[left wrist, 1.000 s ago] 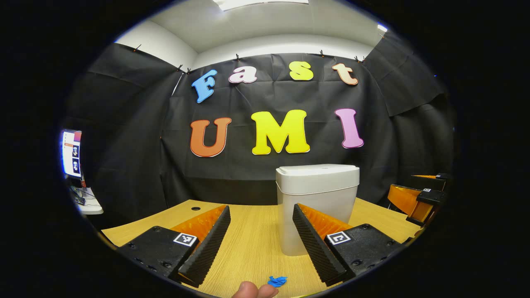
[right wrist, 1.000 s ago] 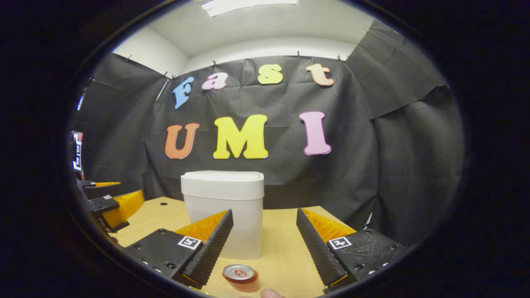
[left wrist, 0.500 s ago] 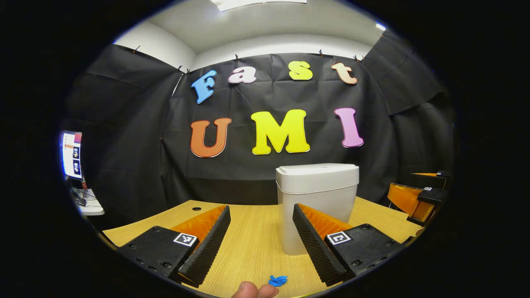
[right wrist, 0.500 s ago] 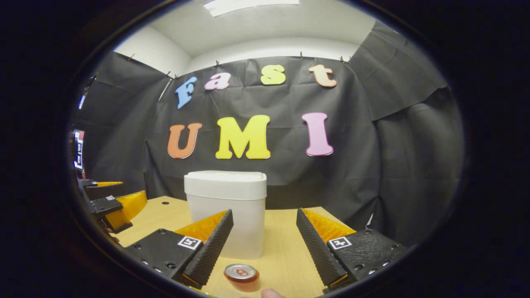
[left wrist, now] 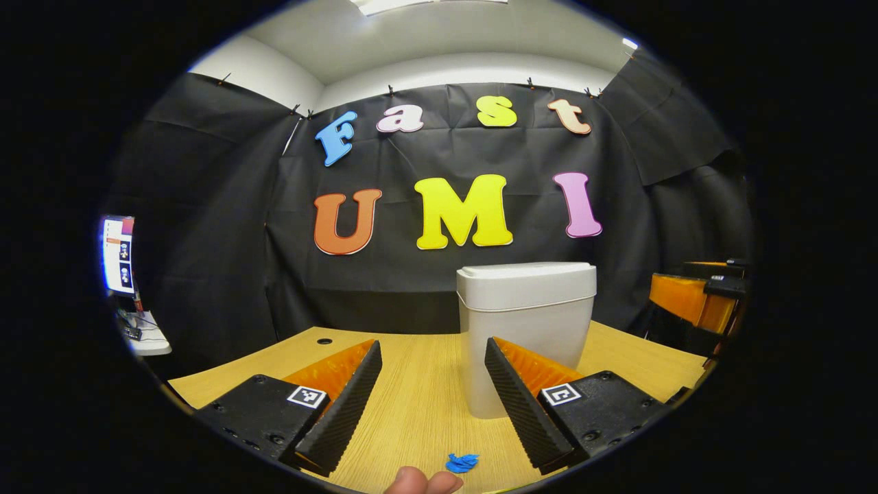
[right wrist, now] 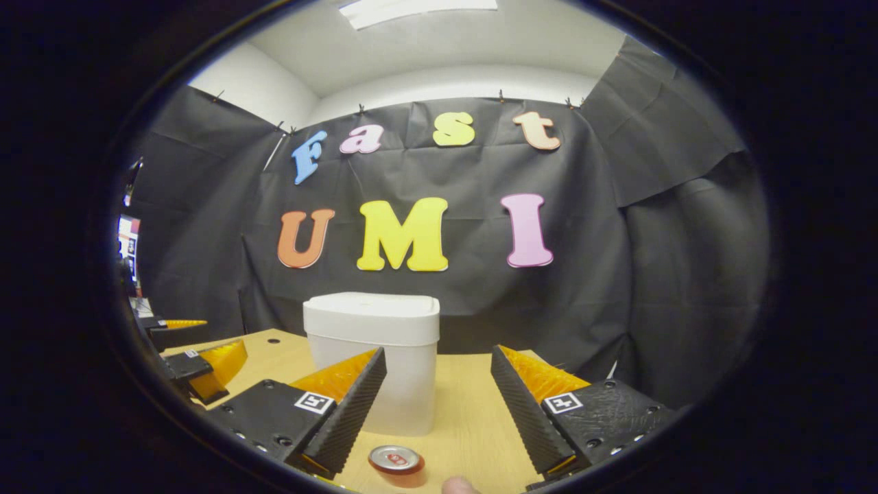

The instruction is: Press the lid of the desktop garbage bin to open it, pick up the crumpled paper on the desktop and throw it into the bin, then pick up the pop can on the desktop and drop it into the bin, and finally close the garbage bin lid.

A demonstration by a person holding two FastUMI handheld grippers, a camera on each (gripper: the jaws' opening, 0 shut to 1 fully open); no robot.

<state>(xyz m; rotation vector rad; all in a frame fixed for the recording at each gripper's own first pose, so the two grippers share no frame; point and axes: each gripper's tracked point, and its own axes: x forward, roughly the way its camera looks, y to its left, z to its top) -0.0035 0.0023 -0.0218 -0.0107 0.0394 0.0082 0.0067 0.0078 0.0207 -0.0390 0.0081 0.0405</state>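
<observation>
With the bin (left wrist: 527, 329) lid (left wrist: 525, 272) closed, paper (left wrist: 461, 462) and can (right wrist: 396, 461) lying before it, both the left gripper (left wrist: 432, 405) and right gripper (right wrist: 437, 405) hold fingers apart; one should press squarely down on the lid's top.

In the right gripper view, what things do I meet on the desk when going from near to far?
Pop can → garbage bin → round hole in the desktop.
</observation>
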